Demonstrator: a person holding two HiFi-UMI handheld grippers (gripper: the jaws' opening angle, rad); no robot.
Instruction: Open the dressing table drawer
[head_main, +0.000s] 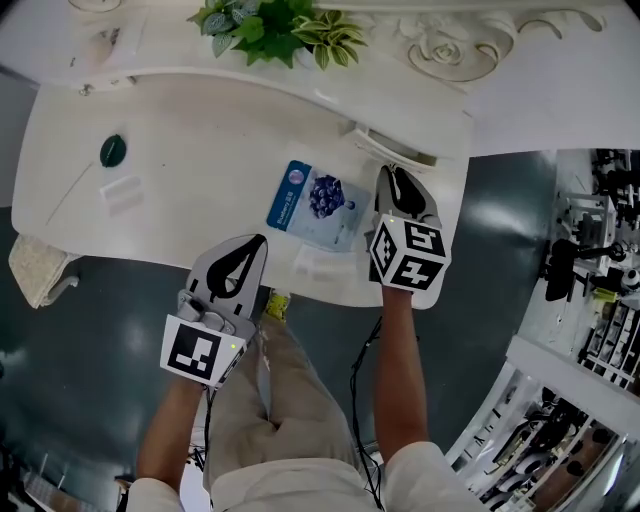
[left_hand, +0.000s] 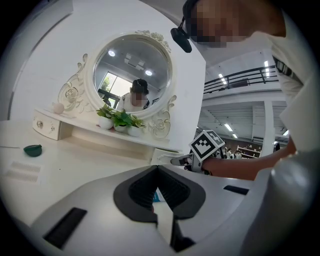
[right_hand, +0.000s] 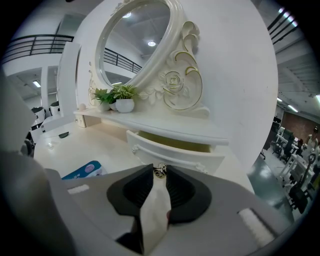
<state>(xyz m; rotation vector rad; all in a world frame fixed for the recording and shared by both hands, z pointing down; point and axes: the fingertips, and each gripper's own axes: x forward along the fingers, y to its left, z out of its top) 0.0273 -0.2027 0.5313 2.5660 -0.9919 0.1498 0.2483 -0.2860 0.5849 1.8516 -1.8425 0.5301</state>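
The dressing table's small white drawer (right_hand: 175, 152) stands pulled out a little from under the shelf, a dark gap showing above its front; from the head view the drawer (head_main: 395, 152) lies at the table's back right. Its metal knob (right_hand: 160, 170) sits between the tips of my right gripper (right_hand: 160, 173), which is shut on it. The same right gripper (head_main: 393, 175) reaches over the table's right end. My left gripper (head_main: 255, 245) is shut with nothing in it, hovering at the table's front edge and apart from the drawer; its jaws (left_hand: 157, 169) meet in the left gripper view.
A blue packet (head_main: 320, 205) lies on the tabletop (head_main: 200, 130) between the grippers. Potted plants (head_main: 270, 25) stand on the shelf below the oval mirror (left_hand: 132, 75). A dark green object (head_main: 113, 150) and a clear little box (head_main: 122, 192) lie at the left. A second small drawer (left_hand: 47, 126) sits far left.
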